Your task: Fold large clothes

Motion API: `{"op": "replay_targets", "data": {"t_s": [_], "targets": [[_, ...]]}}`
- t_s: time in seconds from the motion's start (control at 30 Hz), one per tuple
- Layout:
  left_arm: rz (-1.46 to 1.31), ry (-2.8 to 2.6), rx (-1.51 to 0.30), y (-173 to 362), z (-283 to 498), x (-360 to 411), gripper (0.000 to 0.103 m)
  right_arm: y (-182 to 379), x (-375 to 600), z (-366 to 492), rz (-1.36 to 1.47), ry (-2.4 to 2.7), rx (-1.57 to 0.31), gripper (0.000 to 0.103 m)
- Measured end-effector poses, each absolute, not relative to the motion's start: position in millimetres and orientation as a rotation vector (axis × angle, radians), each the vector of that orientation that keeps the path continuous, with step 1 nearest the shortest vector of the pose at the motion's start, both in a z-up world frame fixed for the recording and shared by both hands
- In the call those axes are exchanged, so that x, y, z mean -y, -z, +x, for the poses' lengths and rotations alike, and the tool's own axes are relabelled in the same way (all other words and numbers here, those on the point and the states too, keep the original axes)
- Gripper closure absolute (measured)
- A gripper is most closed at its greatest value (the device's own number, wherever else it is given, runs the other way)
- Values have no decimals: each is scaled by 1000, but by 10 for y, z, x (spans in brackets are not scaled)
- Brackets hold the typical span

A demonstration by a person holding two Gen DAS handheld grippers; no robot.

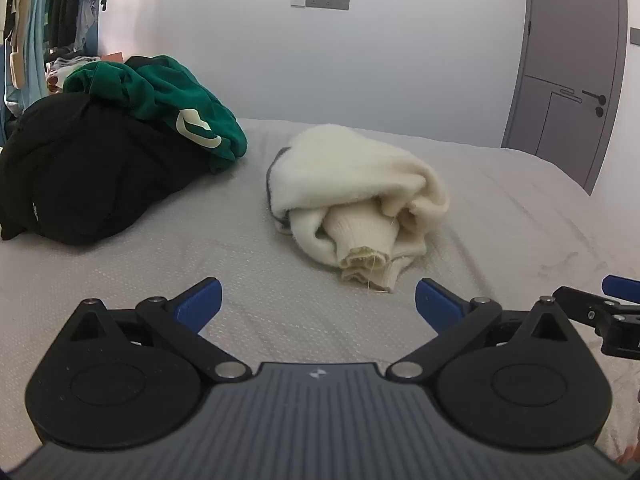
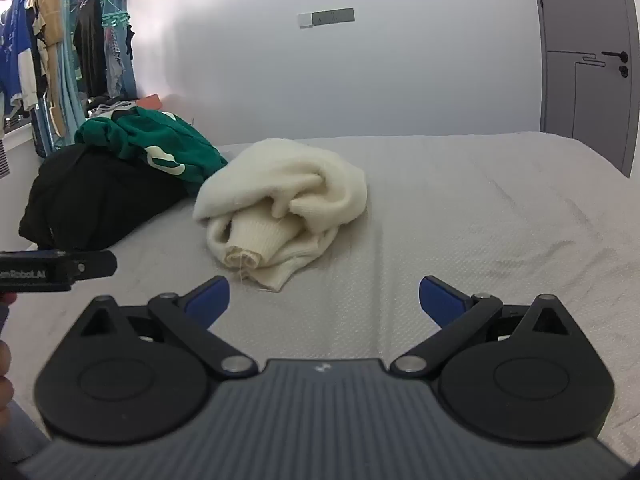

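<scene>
Nearest in each wrist view is its own tool, both held low over the bed and tipped a little downward: the left tool and the right tool each stand released, blue pads spread wide with only bare grey bedcover between them. Just ahead lies the cream sweater, bunched into a loose roll on the bedcover, touching neither tool. Its ribbed cuff pokes out of the near end toward the tools, and the bundle's long axis runs away from them, angling back toward the left. From the left tool the cuff sits a little right of centre; from the right tool the sweater lies ahead and to the left, so it rests roughly between the two, and the cuff end looks the nearest handhold for either. Since it must be spread before folding, the coming move probably turns on reaching that near end. Farther back on the left, a black garment is heaped with a green one on top, just beside the sweater's far end. Beyond are hanging clothes, the pale wall and a grey door.
</scene>
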State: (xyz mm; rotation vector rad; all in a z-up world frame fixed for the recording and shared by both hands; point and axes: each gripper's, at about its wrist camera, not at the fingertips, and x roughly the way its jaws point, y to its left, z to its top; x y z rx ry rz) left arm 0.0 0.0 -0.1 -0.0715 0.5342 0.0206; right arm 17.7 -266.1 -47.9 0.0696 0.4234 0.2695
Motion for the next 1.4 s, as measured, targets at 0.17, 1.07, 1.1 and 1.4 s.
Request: {"op": "replay_targets", "data": {"t_s": [0.17,1.07,1.1,1.4], "targets": [[-66,-23,-541,1,3,2,0,475,2680,192,85,-275,-433,0],[-87,-19,-549,54,21,-65,0,534,2640,203,83,-274,-454,0],[-88,-18,-549,54,19,-69,0,535,2641,196,84,-271,-452,0],[-73,-23,-544,59,11,-37,0,518,2681,188,91,-271,-455,0]]}}
